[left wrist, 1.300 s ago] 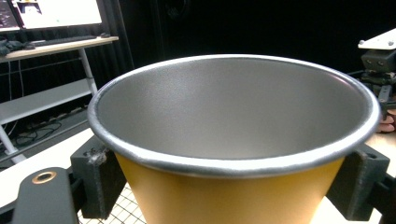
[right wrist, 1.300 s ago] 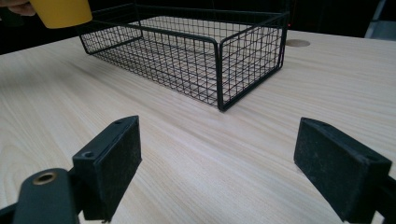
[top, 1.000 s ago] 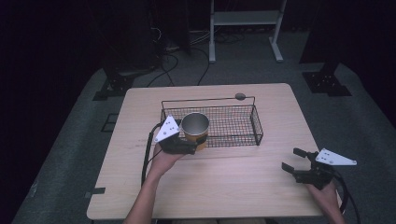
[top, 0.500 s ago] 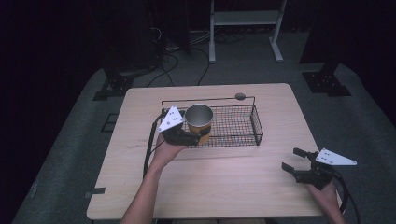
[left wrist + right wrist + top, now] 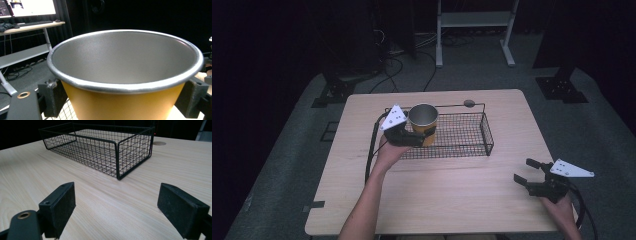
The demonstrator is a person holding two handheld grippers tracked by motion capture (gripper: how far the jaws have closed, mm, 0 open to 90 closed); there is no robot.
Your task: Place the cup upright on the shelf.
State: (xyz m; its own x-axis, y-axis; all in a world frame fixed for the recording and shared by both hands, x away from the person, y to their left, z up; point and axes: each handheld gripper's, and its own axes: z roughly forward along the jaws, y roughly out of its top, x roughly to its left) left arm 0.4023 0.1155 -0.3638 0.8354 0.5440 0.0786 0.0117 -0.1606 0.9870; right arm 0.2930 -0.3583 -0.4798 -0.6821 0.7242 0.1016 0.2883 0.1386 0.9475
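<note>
A yellow cup with a grey metal inside stays upright, and my left gripper is shut on its lower wall. It hangs at the left end of the black wire basket; I cannot tell whether its base is inside. In the left gripper view the cup sits between both pads, with mesh just below. My right gripper rests open near the table's front right corner. The right gripper view has the right gripper empty and facing the basket.
The wooden table has bare room in front of the basket and to its left. A small grey round cap sits at the far edge behind the basket. A white desk frame and cables lie on the floor beyond.
My left gripper has carried the cup up and away from me, from the basket's front left corner to over its left end. The right gripper has stayed put.
</note>
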